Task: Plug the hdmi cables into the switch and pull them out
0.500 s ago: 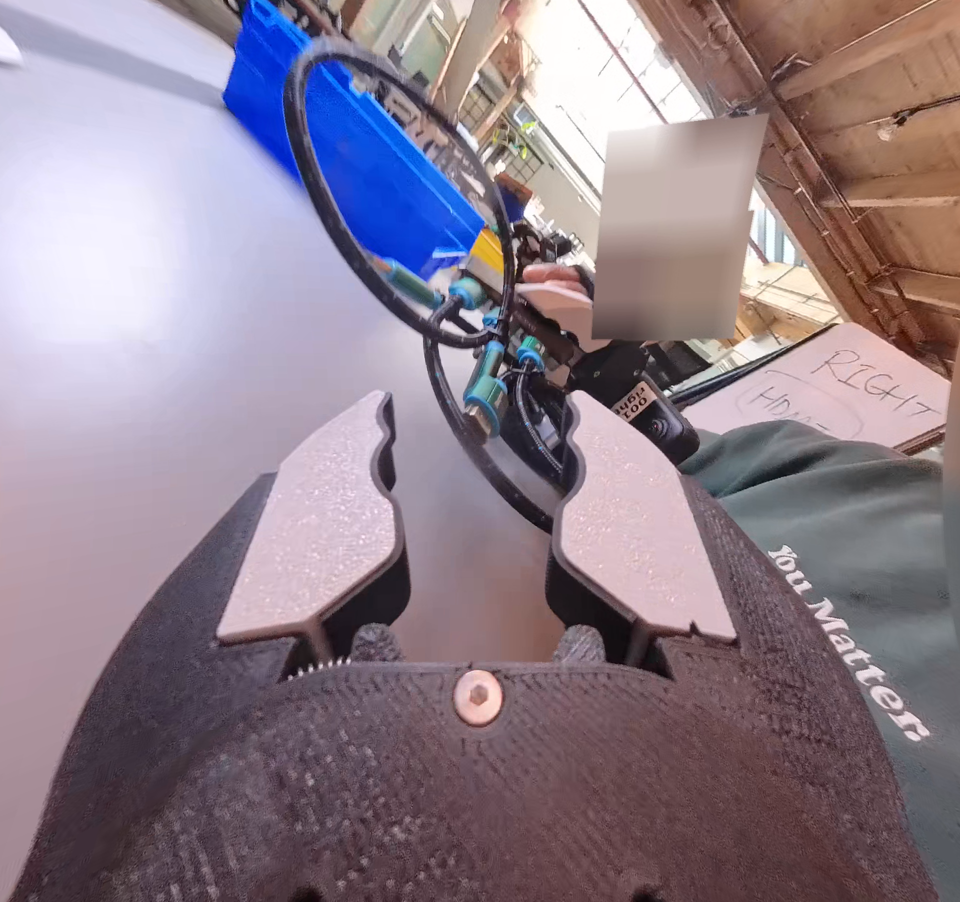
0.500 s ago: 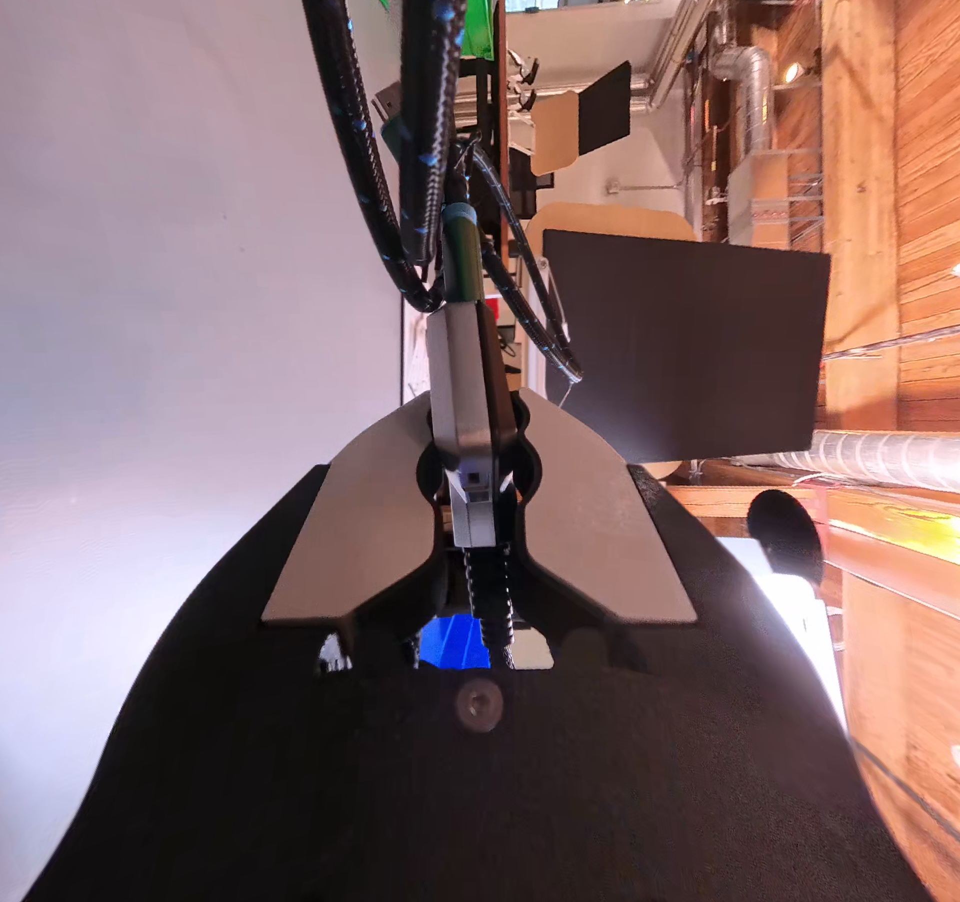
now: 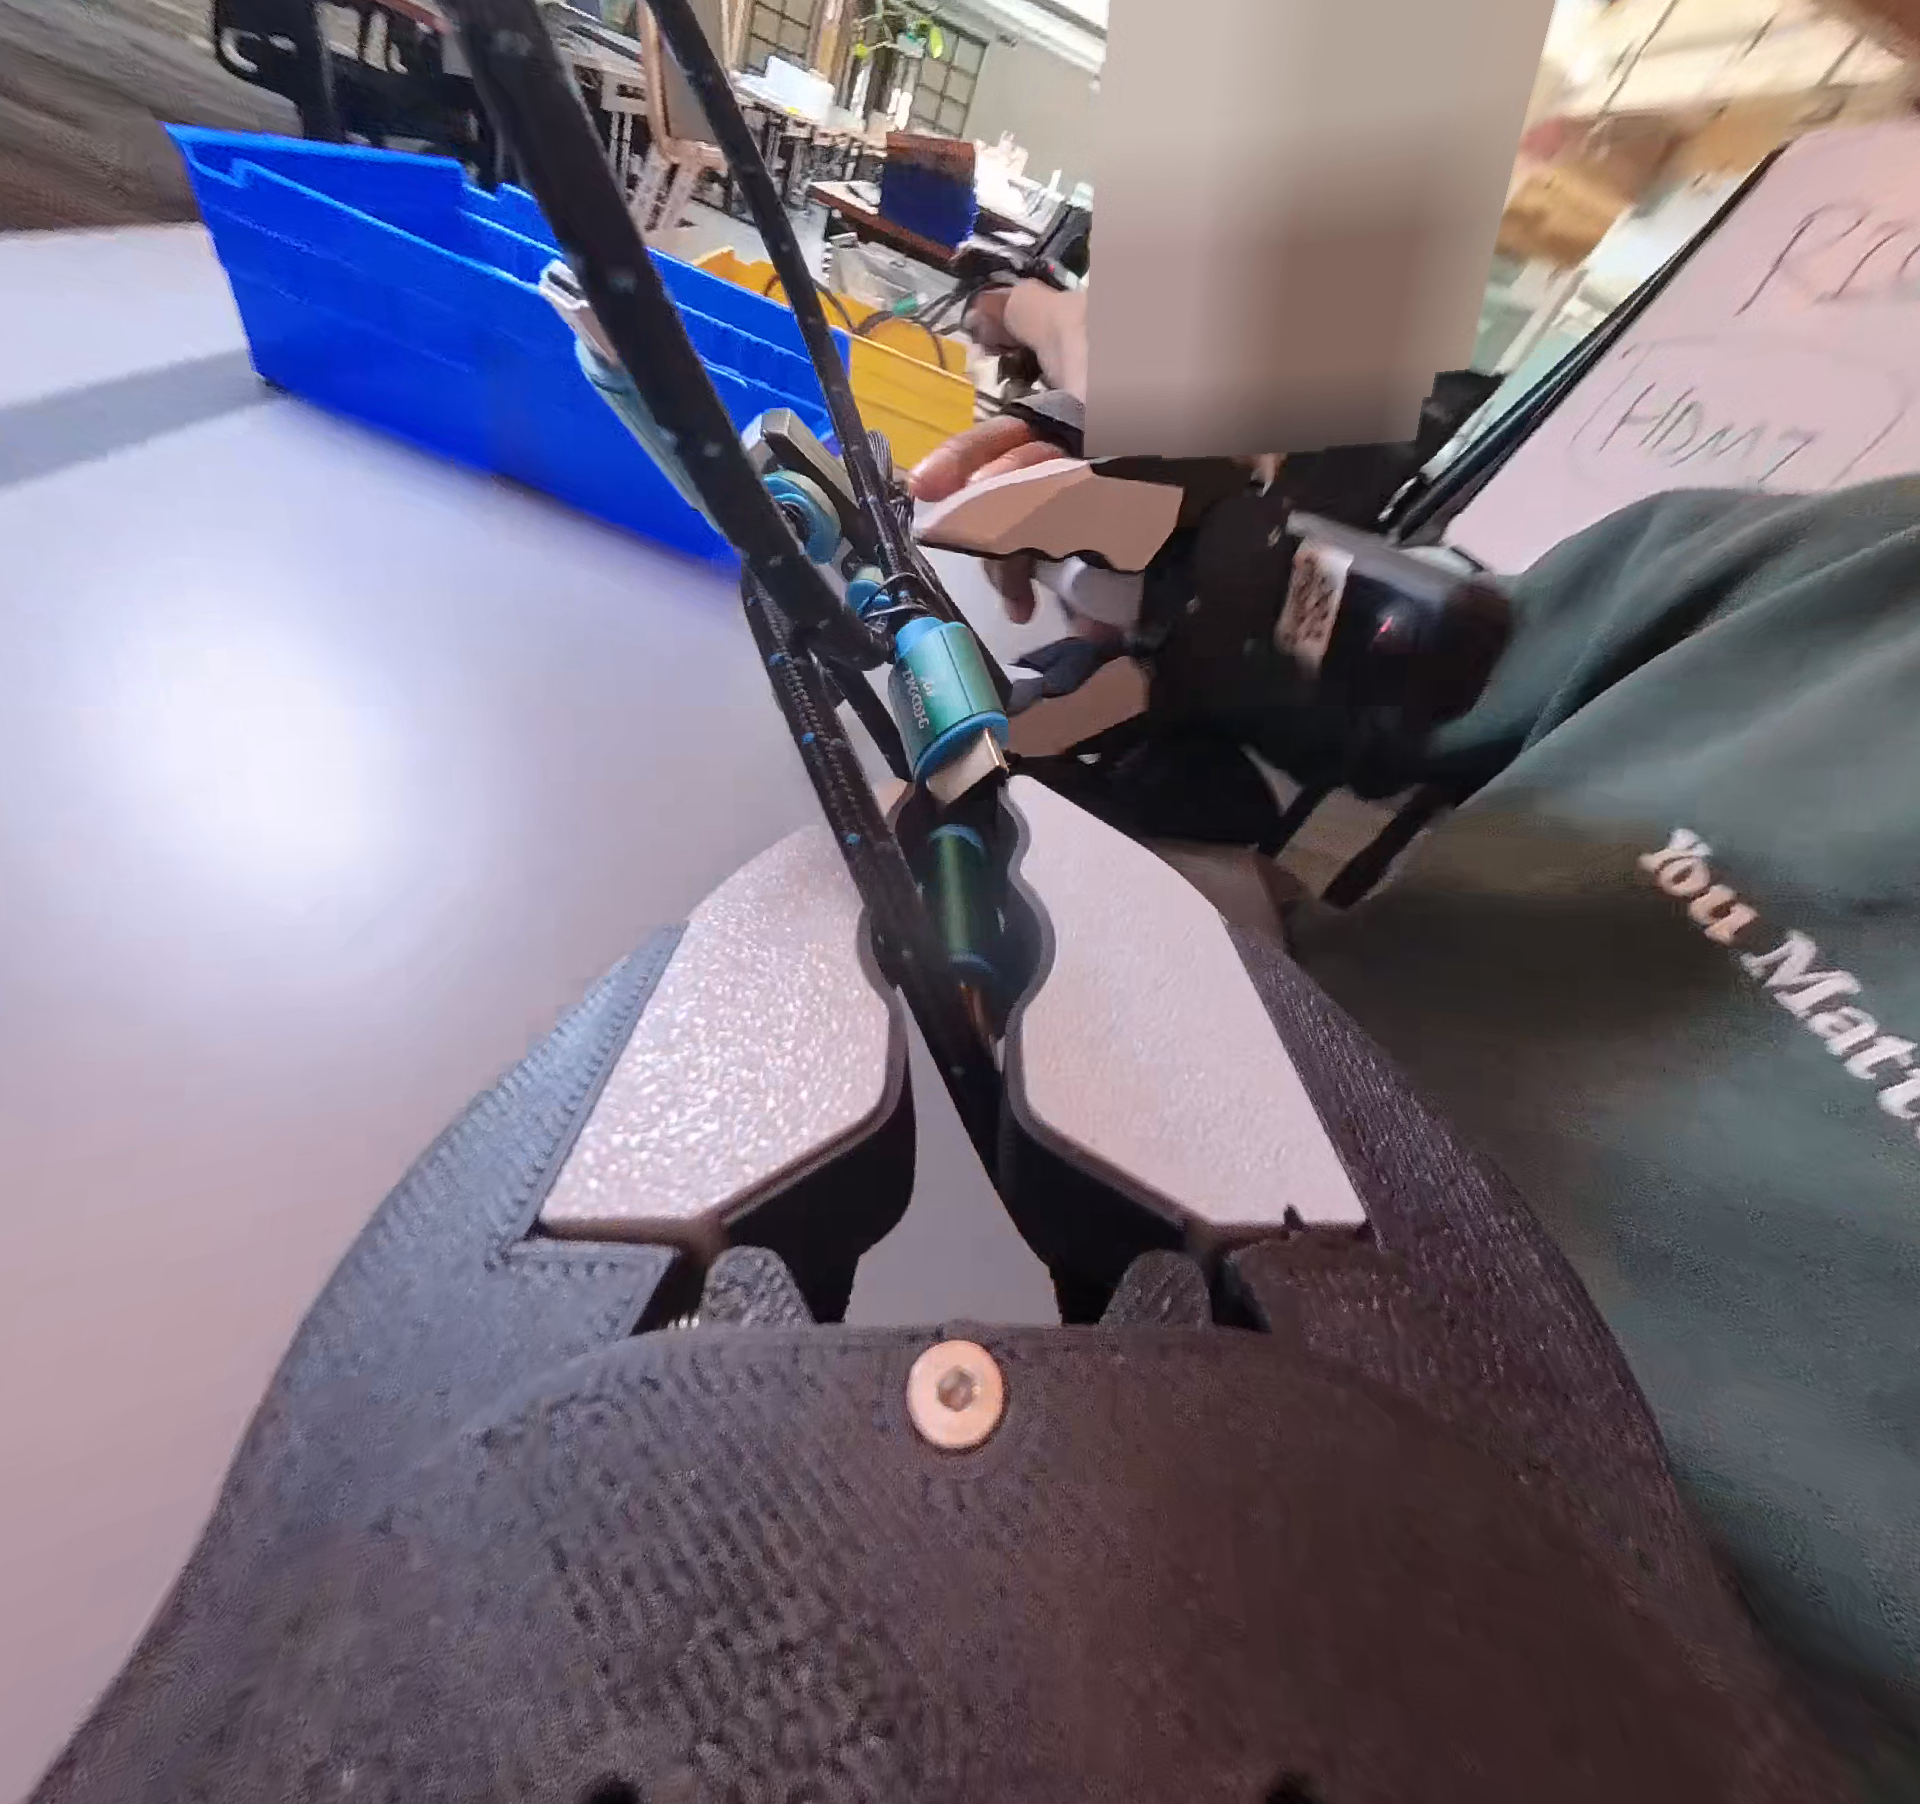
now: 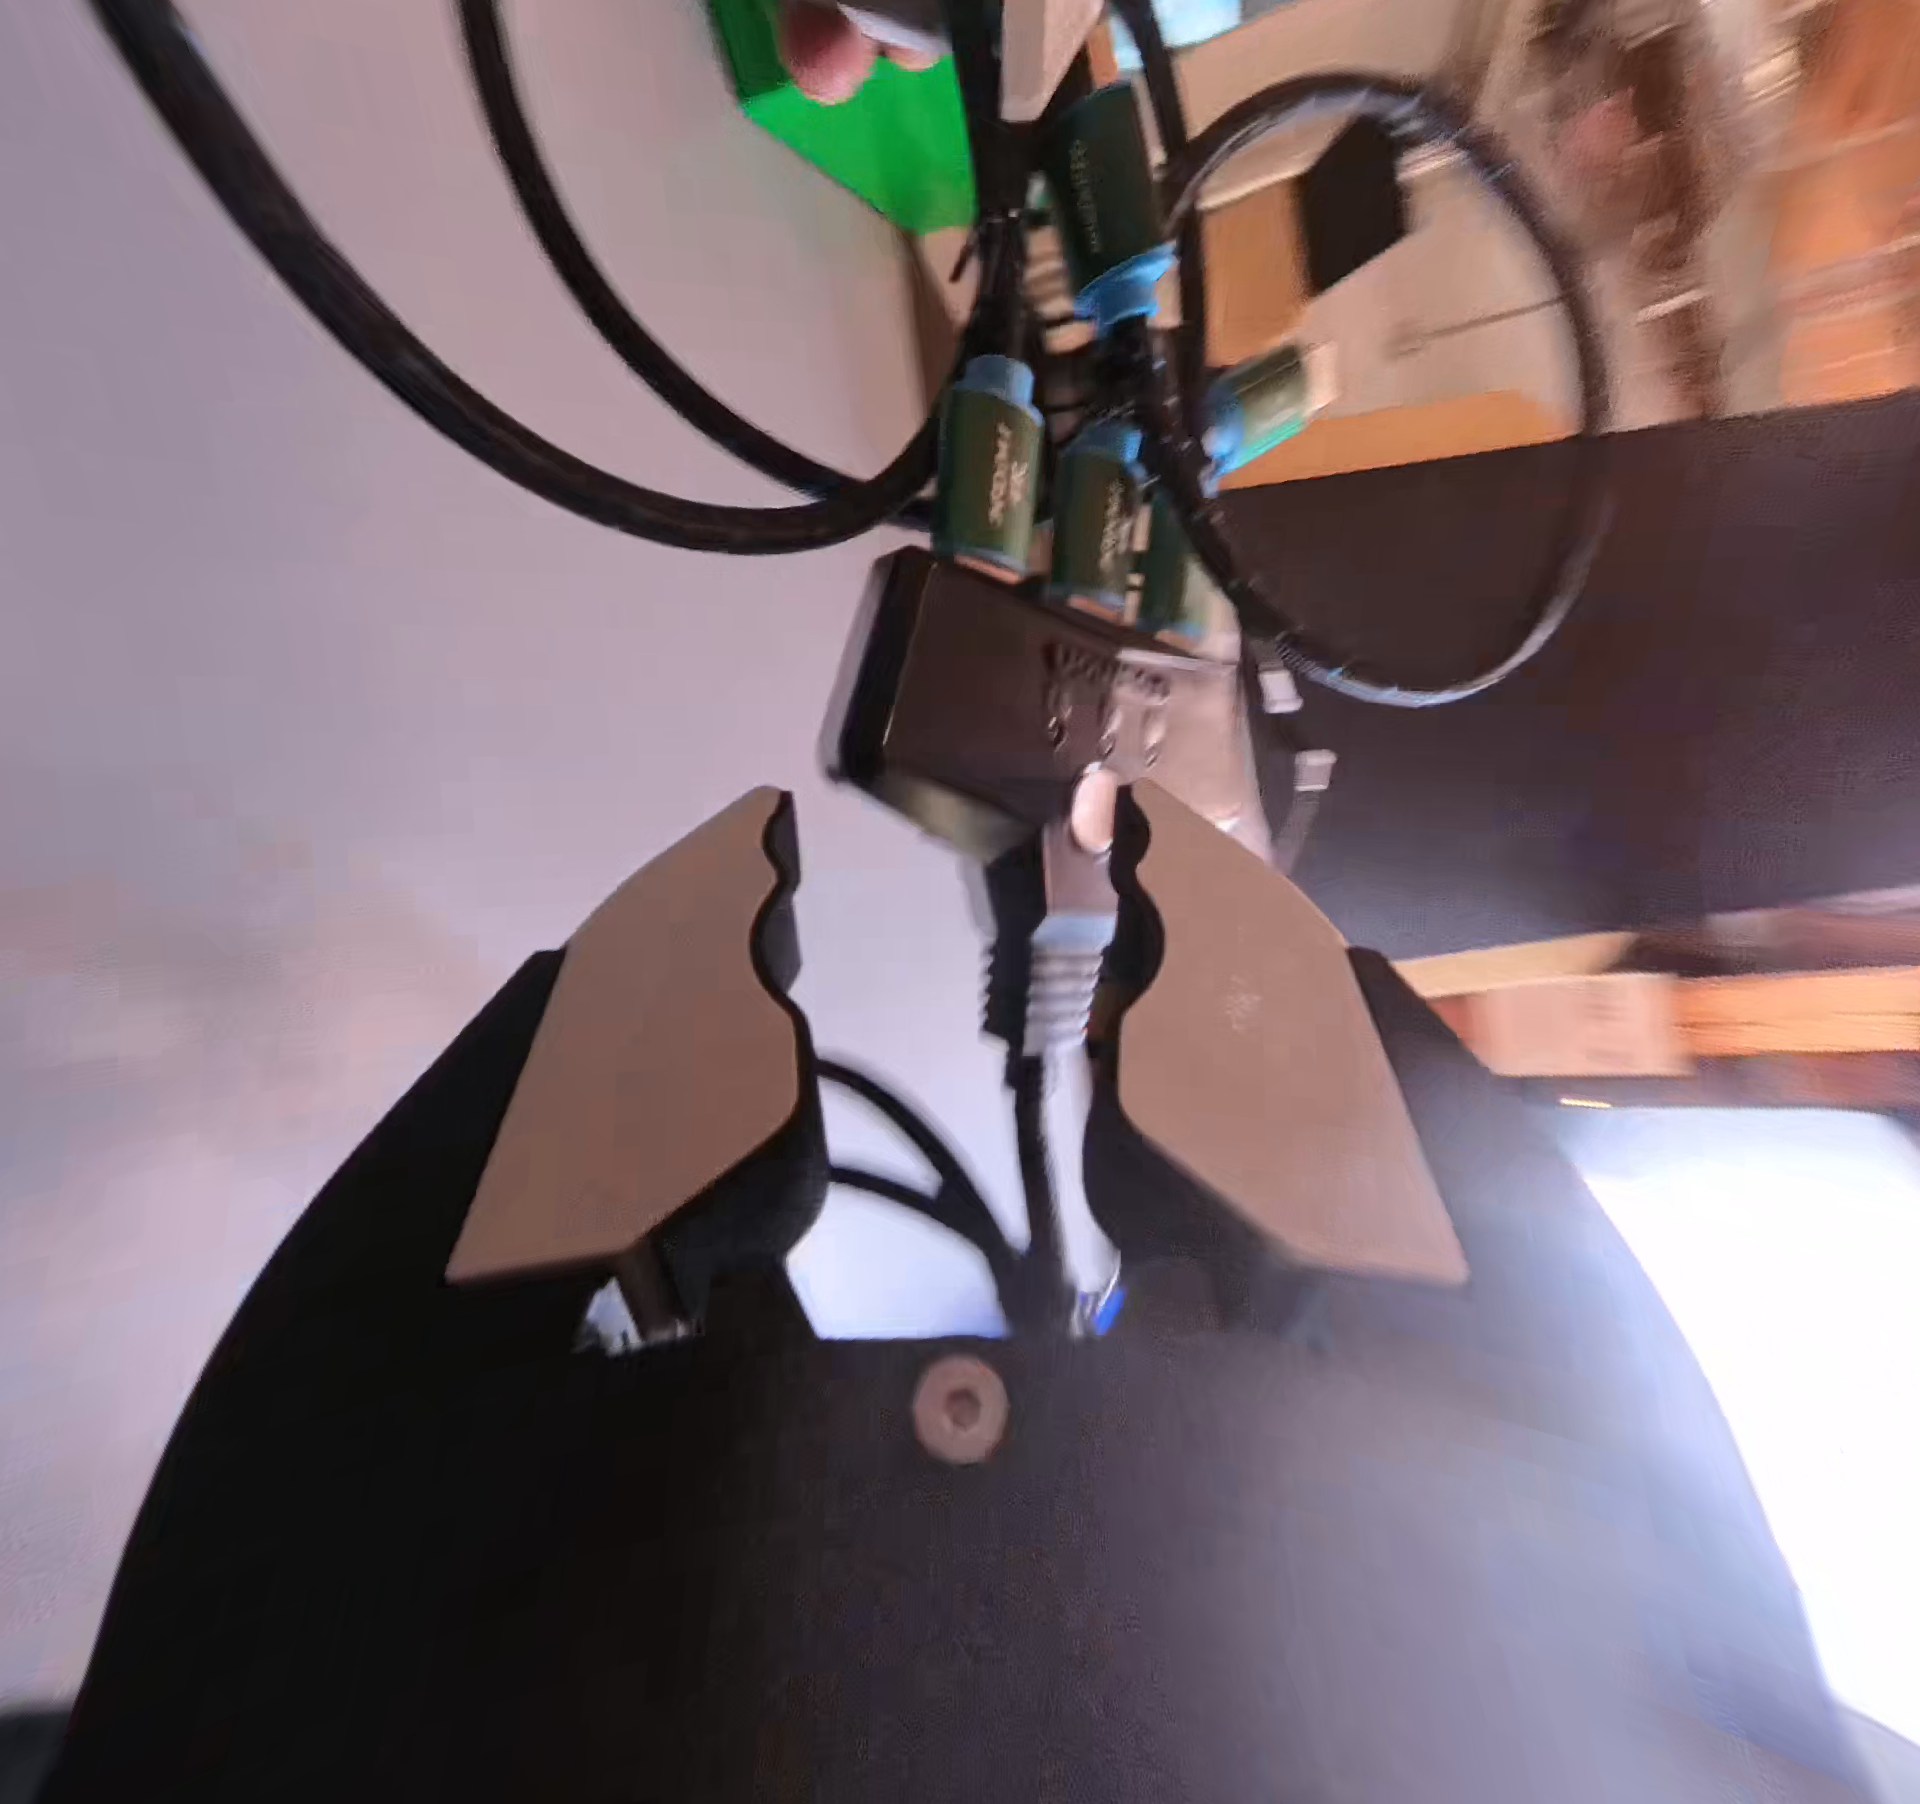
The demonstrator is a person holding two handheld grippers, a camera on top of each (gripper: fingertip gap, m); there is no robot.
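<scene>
Green plugs (image 4: 985,466) bear small pale lettering, blurred beyond reading.

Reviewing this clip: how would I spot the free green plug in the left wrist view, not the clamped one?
Start at the blue bin on the grey table, then follow the black braided cables down toward the left gripper. Just above its fingertips hangs the free green plug. Only it shows a bare gold tip, unlike the darker plug between the fingers.
</scene>
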